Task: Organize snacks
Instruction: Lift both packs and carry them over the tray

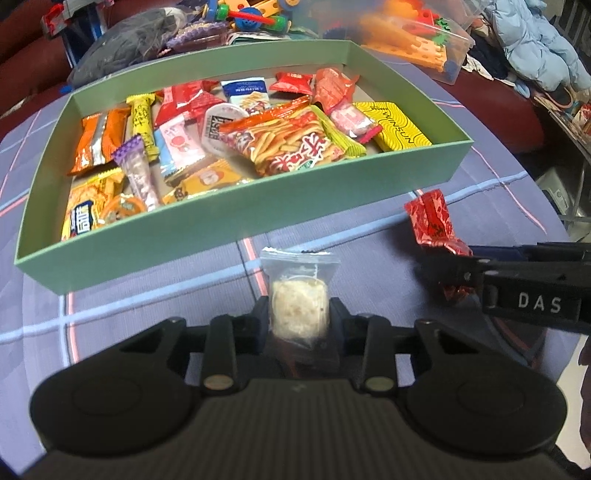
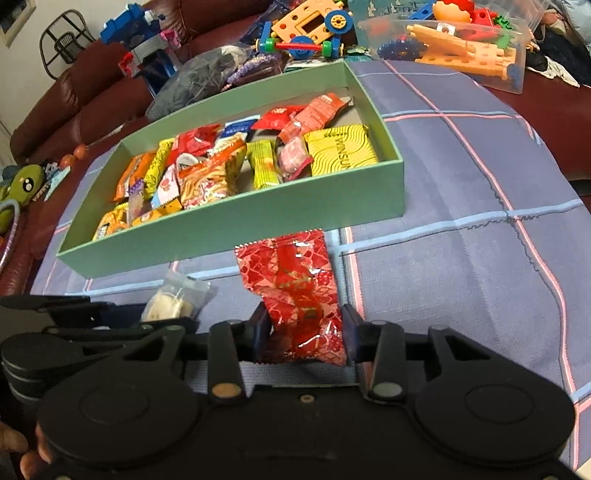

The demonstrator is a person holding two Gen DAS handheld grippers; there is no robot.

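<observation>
A green box (image 1: 229, 214) (image 2: 258, 218) sits on the blue plaid cloth and holds several snack packs. My left gripper (image 1: 299, 314) is shut on a clear packet with a white snack (image 1: 299, 295), held in front of the box's near wall; the packet also shows in the right wrist view (image 2: 173, 299). My right gripper (image 2: 304, 328) is shut on a red foil packet (image 2: 295, 288), held just before the box's near right corner. The red packet also shows in the left wrist view (image 1: 432, 221), with the right gripper at the right (image 1: 454, 273).
Toy pieces (image 2: 306, 33) and a clear tub of toys (image 2: 461, 48) lie behind the box. A dark bag (image 1: 125, 48) rests at the back left. A red sofa (image 2: 74, 96) surrounds the table. The plaid cloth (image 2: 461, 221) stretches right of the box.
</observation>
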